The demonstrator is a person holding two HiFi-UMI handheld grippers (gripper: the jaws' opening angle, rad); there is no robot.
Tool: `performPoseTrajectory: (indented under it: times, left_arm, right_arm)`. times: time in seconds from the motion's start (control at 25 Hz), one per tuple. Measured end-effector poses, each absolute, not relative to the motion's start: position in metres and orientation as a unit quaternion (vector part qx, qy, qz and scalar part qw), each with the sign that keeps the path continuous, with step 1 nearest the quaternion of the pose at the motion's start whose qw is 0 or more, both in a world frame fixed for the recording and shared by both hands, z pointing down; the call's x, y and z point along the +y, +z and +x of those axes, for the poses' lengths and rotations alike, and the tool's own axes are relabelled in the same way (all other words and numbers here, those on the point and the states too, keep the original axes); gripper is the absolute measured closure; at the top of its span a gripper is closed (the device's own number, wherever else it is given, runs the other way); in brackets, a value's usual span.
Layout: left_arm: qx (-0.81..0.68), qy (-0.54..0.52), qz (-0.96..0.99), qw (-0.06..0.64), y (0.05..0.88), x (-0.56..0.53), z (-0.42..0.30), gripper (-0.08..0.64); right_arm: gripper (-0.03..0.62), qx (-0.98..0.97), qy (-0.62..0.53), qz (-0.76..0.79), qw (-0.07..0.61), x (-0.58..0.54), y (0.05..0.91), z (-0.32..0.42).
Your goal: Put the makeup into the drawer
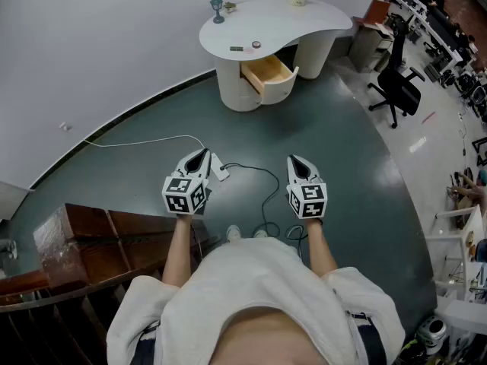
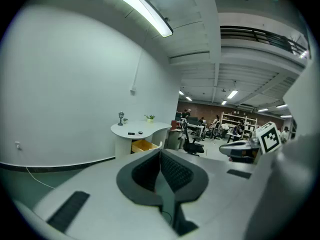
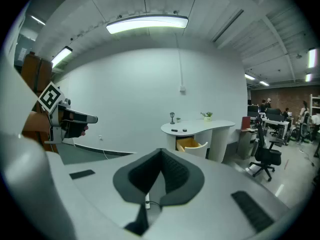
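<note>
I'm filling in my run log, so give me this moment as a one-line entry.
position: far from desk | left gripper: shut, empty | right gripper: shut, empty | drawer: open | makeup: on desk top

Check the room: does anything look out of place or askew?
The drawer of the white desk stands pulled out. A white cable trails loose across the floor to a power strip near the person's feet, a likely trip hazard. Nothing looks spilled or broken.

- No words, numbers or brand names can be read anywhere.
- Only black-and-white square markers show, on the cube (image 1: 185,194) of the left gripper (image 1: 202,154) and on that of the right gripper (image 1: 297,160).
</note>
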State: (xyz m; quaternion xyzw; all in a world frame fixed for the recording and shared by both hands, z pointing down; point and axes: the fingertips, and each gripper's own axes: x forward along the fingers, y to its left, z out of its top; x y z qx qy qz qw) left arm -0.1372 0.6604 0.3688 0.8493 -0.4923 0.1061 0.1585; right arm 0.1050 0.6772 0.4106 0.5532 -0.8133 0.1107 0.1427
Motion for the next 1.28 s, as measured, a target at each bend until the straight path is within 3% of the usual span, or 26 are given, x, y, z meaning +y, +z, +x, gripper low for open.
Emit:
performPoseTrajectory:
  times: [0.48, 0.56, 0.96, 1.28]
  left_arm:
    - [-0.491, 0.110, 0.849, 0.163, 0.375, 0.672, -0.119, 0.548]
    - [-0.491, 0.113, 0.848, 0.166, 0.377, 0.675, -0.114, 0.548]
    - [-0.501, 0.118, 0.837, 0.185, 0.395, 0.684, -0.086, 0.548]
    - [-0.500, 0.118, 0.837, 0.190, 0.408, 0.626, -0.083, 0.548]
  right_arm:
    - [0.595, -0.823, 0.102, 0.546, 0.121, 0.686, 0.411, 0.115]
    - [0.300, -0.836, 0.108, 0.528, 0.103, 0.687, 0.410, 0.112]
    - [0.332, -0.843, 0.117, 0.512, 0.119, 0.690, 0.429, 0.133]
    - [0.347, -0.842, 0.115, 0.512, 0.127, 0.627, 0.440, 0.136]
